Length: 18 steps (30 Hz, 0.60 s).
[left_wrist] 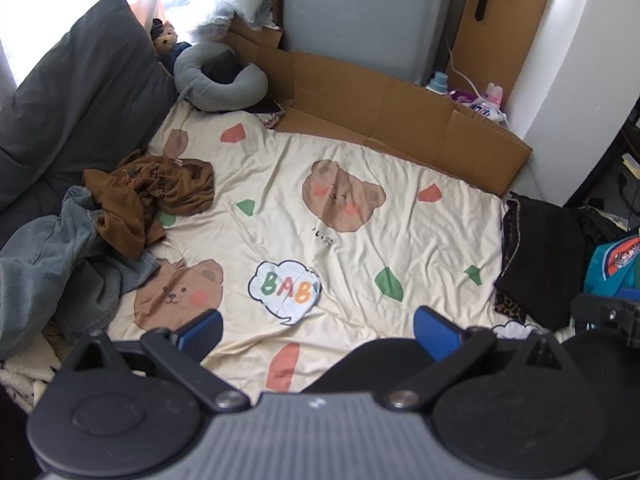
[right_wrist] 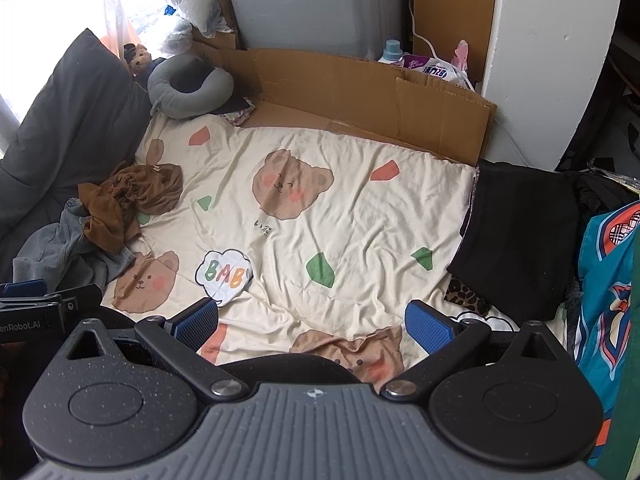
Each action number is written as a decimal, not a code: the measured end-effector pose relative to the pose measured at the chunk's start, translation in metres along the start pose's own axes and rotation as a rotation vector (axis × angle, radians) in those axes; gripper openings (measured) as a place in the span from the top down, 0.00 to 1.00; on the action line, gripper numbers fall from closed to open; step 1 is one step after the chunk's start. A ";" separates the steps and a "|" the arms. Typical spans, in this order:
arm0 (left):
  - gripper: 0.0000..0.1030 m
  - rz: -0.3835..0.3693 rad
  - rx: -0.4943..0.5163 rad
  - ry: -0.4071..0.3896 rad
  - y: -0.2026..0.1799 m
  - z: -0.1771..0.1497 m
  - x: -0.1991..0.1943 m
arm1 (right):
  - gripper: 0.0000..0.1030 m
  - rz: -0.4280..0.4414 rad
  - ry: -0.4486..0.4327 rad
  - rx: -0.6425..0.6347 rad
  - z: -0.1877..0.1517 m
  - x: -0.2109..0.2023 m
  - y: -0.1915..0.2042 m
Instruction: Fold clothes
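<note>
A crumpled brown garment (left_wrist: 152, 196) (right_wrist: 132, 200) lies at the left of the cream bear-print bed sheet (left_wrist: 340, 240) (right_wrist: 340, 220), partly on top of a bunched blue denim garment (left_wrist: 60, 264) (right_wrist: 68, 248). A folded black garment (left_wrist: 540, 248) (right_wrist: 520, 232) rests on a leopard-print piece (right_wrist: 466, 294) at the sheet's right edge. My left gripper (left_wrist: 318, 334) hovers open over the near middle of the sheet, holding nothing. My right gripper (right_wrist: 312, 322) is open too, above the near edge of the sheet, empty. Both stand well apart from every garment.
A dark grey pillow (left_wrist: 80, 100) and a grey neck pillow (left_wrist: 220, 80) sit at the back left with a small teddy bear (left_wrist: 164, 38). Flattened cardboard (left_wrist: 400, 120) lines the far side. A teal patterned cloth (right_wrist: 608, 280) hangs at the right. A white wall (right_wrist: 552, 60) stands behind.
</note>
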<state>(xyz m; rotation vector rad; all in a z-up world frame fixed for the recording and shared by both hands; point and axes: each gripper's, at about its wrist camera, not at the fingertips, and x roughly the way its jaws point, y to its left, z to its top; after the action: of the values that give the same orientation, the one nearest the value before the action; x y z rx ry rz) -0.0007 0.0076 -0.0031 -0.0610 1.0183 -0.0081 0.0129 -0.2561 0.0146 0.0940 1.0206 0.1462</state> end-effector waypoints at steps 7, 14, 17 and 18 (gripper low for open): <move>0.01 0.000 0.000 -0.001 0.002 0.000 0.000 | 0.01 -0.002 -0.003 -0.004 -0.001 0.000 0.001; 0.01 -0.004 -0.005 0.001 0.003 -0.001 0.000 | 0.01 -0.005 -0.002 -0.005 0.000 0.000 0.001; 0.01 -0.004 -0.005 0.001 0.005 -0.002 0.000 | 0.01 -0.002 -0.001 0.004 0.001 0.001 -0.001; 0.01 -0.003 -0.006 0.002 0.005 -0.002 0.000 | 0.01 -0.002 -0.002 0.003 0.001 0.000 0.000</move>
<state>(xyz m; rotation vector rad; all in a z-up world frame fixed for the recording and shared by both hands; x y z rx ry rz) -0.0027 0.0127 -0.0041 -0.0677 1.0198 -0.0079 0.0137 -0.2565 0.0145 0.0959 1.0190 0.1428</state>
